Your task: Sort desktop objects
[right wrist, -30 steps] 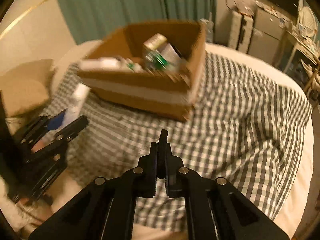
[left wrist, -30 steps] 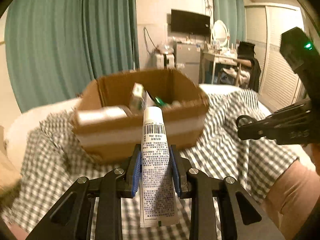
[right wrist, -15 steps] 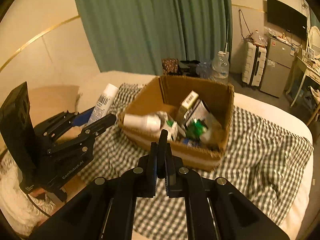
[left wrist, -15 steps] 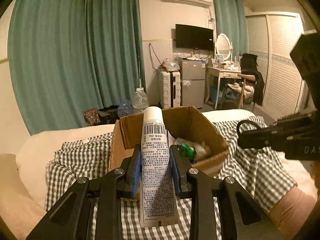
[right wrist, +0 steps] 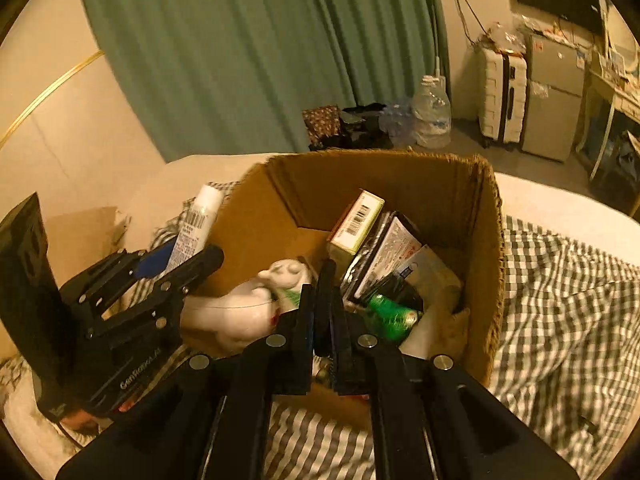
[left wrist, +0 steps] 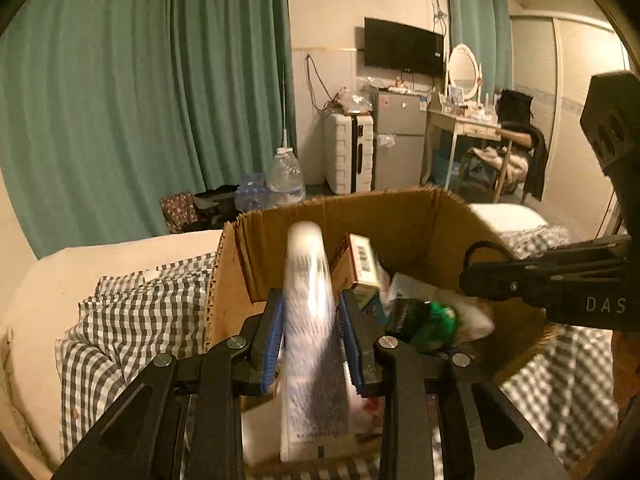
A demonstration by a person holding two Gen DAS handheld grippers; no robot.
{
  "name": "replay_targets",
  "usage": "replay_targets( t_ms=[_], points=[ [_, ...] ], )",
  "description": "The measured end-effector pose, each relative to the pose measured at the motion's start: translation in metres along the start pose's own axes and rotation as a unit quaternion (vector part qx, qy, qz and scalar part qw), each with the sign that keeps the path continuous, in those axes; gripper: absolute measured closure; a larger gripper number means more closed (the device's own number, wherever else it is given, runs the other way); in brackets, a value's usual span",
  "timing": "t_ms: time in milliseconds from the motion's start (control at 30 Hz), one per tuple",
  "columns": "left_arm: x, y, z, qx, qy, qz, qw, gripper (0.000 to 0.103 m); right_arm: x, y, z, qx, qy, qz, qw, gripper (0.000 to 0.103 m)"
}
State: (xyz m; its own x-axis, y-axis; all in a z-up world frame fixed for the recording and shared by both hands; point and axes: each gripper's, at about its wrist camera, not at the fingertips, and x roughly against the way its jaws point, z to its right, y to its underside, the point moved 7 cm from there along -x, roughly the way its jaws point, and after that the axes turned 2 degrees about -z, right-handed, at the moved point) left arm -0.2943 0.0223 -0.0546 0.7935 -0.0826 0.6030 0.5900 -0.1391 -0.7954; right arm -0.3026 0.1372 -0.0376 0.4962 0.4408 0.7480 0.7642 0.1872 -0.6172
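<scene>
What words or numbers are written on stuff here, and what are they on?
"DAS": right gripper body, cut off by the picture's edge.
"GenRobot.AI", roughly: left gripper body, small and tilted.
White tube between the opening left jaws: barcode and fine print, too small to read.
Small box in the cardboard box: barcode only, digits unreadable.
Other packets: blurred.

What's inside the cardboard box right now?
In the cardboard box: a white duck figure, a barcoded carton, flat packets, a green item. The bottom is covered.
</scene>
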Motion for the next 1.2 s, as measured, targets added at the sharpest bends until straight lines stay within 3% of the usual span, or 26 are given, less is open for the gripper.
replay_targets(
  t_ms=[33,100,267,367,433,533,800,900,1000,1067,1133,1200],
  points=[
    [-0.004,0.002,0.000,-0.006,-0.005,-0.005,1.0000,0.042,-0.003,0.000,0.004,-0.004,0.014,0.003,1.000,0.055],
    [-0.008,0.004,-0.002,-0.014,-0.036,-0.011,0.9992,0.017,-0.003,0.000,0.016,-0.023,0.049,0.026,0.998,0.007],
    [0.013,0.008,-0.005,-0.003,-0.068,-0.009,0.9977,0.012,0.023,0.003,0.027,-0.061,0.056,0.048,0.995,0.007],
    [0.044,0.002,-0.005,0.008,-0.067,-0.003,0.9977,0.010,0.054,0.005,0.026,-0.074,0.058,0.058,0.994,0.007],
    [0.074,-0.007,-0.003,0.014,-0.073,0.015,0.9971,0.000,0.086,0.004,0.018,-0.066,0.071,0.074,0.992,0.007],
    [0.118,-0.025,-0.005,0.025,-0.080,0.046,0.9955,0.000,0.129,0.003,0.001,-0.049,0.092,0.102,0.989,0.000],
    [0.199,-0.046,-0.004,0.050,-0.110,0.080,0.9895,0.000,0.208,0.014,-0.047,0.021,0.153,0.152,0.976,0.000],
    [0.212,-0.031,-0.010,0.075,-0.119,0.095,0.9855,0.000,0.215,0.035,-0.055,0.045,0.195,0.167,0.965,0.001],
    [0.204,0.006,-0.016,0.131,-0.106,0.105,0.9801,0.000,0.199,0.071,-0.052,0.037,0.214,0.196,0.956,0.001],
    [0.185,0.041,-0.017,0.180,-0.094,0.082,0.9758,0.000,0.167,0.103,-0.040,-0.010,0.201,0.176,0.964,0.001],
    [0.172,0.065,-0.016,0.194,-0.088,0.063,0.9751,0.000,0.140,0.121,-0.033,-0.026,0.178,0.146,0.973,0.001],
    [0.162,0.079,-0.016,0.205,-0.093,0.055,0.9727,0.000,0.119,0.133,-0.018,-0.038,0.189,0.121,0.974,0.001]
  ],
)
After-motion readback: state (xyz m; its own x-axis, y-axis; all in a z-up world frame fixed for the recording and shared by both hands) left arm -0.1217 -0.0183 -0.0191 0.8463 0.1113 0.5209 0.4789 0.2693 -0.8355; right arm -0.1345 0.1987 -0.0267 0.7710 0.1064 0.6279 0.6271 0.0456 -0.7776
